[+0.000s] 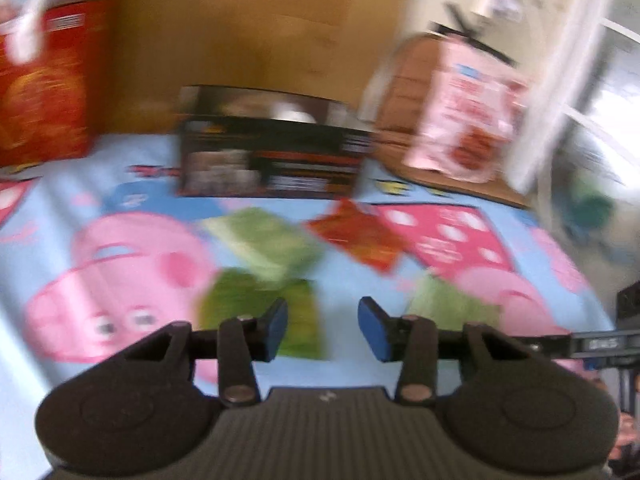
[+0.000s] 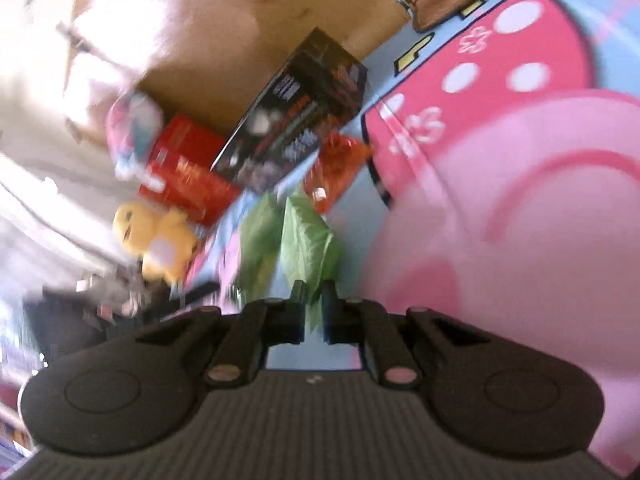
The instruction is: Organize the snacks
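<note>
1. Bedding printed with big pink cartoon pigs on pale blue covers the bed under both tongs; both views are blurred.
2. Left tongs: the blue-padded jaws stand partly apart with nothing between them, hovering above the bed.
3. Just past the left jaw lies a green snack packet, and a second green packet lies just beyond it, the two overlapping at their edges as far as the blur lets me tell.
4. Off the right jaw lies another green packet, partly hidden behind the tongs.
5. Further ahead and a little to the right lies a red-orange packet, flat on the bed and apart from the green ones.
6. Beyond the packets stands a black box, open at the top, against a brown board.
7. Far left of it stands a red box; far right a pink packet leans on a brown cushion-like thing.
8. Right tongs: the view is rolled sideways, and the jaws are nearly closed on the edge of a green packet that sticks out ahead of them.
9. Another green packet lies beside it to the left in this view, with the red-orange packet and black box beyond.
10. A yellow soft toy sits further left, near the red box.
</note>
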Tool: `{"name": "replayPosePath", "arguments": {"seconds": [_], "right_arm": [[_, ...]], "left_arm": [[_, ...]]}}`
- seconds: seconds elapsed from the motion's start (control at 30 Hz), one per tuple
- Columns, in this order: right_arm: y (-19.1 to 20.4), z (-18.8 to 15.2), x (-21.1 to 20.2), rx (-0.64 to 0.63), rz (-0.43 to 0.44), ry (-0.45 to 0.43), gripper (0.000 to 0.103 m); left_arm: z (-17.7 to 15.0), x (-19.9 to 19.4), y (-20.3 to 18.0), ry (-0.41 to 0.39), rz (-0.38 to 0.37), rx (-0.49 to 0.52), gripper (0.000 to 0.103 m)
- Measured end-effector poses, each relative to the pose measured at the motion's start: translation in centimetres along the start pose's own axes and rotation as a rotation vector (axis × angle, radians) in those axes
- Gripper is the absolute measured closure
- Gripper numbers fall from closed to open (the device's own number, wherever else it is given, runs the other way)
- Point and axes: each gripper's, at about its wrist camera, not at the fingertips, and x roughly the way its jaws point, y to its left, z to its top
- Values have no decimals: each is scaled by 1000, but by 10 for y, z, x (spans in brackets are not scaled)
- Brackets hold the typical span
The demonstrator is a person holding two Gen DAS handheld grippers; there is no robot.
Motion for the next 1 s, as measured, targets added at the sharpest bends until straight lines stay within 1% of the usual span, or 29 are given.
{"name": "replayPosePath", "arguments": {"seconds": [0.03,0.07,0.1,0.13,0.17,0.2,0.27,0.33,0.4,0.43,0.5,0.57,0.6,0.63,0.7,0.77,0.83,0.93,1.0], "right_arm": [[1,-4,-14,-36,-23,-6,88],[4,-9,-28,-79,-89,-39,86],[10,-14,-39,-119,-163,-92,77],[16,-20,-52,-167,-235,-160,71],[22,-26,-60,-211,-268,-206,60],[29,-33,-66,-260,-280,-241,53],[41,-47,-67,-352,-279,-260,50],[53,-60,-55,-448,-304,-245,50],[58,-68,-42,-531,-342,-231,50],[56,-68,-38,-545,-341,-225,50],[52,-66,-29,-558,-315,-201,50],[53,-63,-19,-580,-324,-190,50],[53,-62,-13,-597,-343,-184,50],[55,-62,-7,-607,-360,-179,51],[57,-61,-1,-614,-362,-170,63],[61,-60,4,-620,-359,-170,64],[67,-59,9,-644,-362,-174,65],[77,-57,15,-661,-339,-191,65],[87,-49,20,-681,-314,-211,65]], "left_arm": [[0,4,-8,12,-30,14,63],[1,8,-16,27,-57,22,63],[2,14,-22,43,-78,24,62],[2,19,-28,60,-94,24,62],[1,25,-34,78,-108,23,62],[1,30,-39,93,-116,25,62],[0,37,-46,111,-109,40,62],[-2,44,-49,118,-85,50,59],[-2,50,-48,130,-70,41,58],[-2,53,-47,139,-67,34,57],[-4,56,-46,143,-87,17,58],[-4,57,-46,146,-115,24,66],[-5,56,-47,148,-140,28,74],[-5,54,-47,147,-145,33,76],[-6,51,-47,137,-150,42,80],[-4,47,-43,130,-138,31,80],[1,42,-36,119,-143,5,81],[18,30,-21,76,-149,-41,81],[34,22,-8,41,-148,-69,81]]}}
